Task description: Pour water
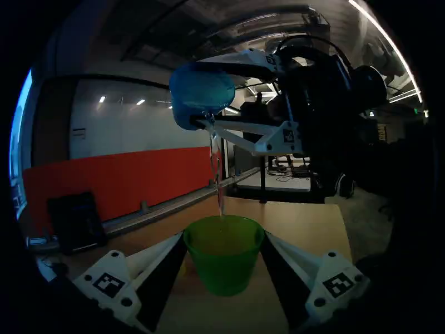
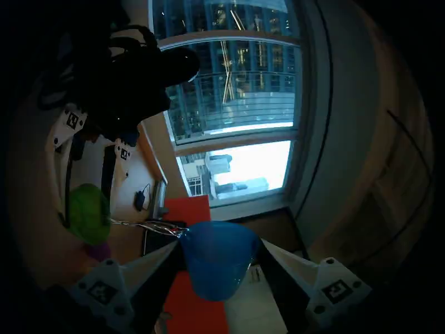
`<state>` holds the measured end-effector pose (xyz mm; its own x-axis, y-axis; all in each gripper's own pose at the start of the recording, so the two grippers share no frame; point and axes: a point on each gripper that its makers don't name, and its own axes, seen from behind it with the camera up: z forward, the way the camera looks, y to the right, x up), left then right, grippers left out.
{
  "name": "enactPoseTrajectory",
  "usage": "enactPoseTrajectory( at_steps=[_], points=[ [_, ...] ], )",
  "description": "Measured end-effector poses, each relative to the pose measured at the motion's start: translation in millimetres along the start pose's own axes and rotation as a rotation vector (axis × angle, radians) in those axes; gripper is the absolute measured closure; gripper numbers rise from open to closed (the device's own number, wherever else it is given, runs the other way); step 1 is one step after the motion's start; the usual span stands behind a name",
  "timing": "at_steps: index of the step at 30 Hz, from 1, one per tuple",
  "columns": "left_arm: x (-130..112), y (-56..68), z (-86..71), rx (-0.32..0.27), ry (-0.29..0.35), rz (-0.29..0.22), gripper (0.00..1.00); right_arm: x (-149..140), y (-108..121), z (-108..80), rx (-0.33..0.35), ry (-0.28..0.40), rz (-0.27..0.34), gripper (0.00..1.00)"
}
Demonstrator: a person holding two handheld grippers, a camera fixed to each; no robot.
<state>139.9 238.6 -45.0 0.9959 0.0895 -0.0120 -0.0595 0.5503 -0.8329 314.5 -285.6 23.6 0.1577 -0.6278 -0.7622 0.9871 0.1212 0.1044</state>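
Observation:
In the left gripper view my left gripper is shut on a green cup, held upright above the wooden table. Above it the right gripper grips a blue cup tipped on its side, and a thin stream of water falls from its rim into the green cup. In the right gripper view my right gripper is shut on the blue cup, the water stream runs leftward to the green cup, and the left gripper holds that cup.
A dark tablet-like object leans at the table's left, by a red and white wall. More desks stand behind. In the right gripper view a large window and a wooden wall panel appear rotated.

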Motion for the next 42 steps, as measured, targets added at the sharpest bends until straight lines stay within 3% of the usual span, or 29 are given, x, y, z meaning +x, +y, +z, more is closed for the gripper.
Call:
enactPoseTrajectory(
  at_steps=[42],
  points=[
    [0.5, -2.4, 5.2, 0.007, -0.006, 0.01, 0.12, 6.7, 5.6, 9.8, -0.001, -0.006, -0.231, 0.08]
  ],
)
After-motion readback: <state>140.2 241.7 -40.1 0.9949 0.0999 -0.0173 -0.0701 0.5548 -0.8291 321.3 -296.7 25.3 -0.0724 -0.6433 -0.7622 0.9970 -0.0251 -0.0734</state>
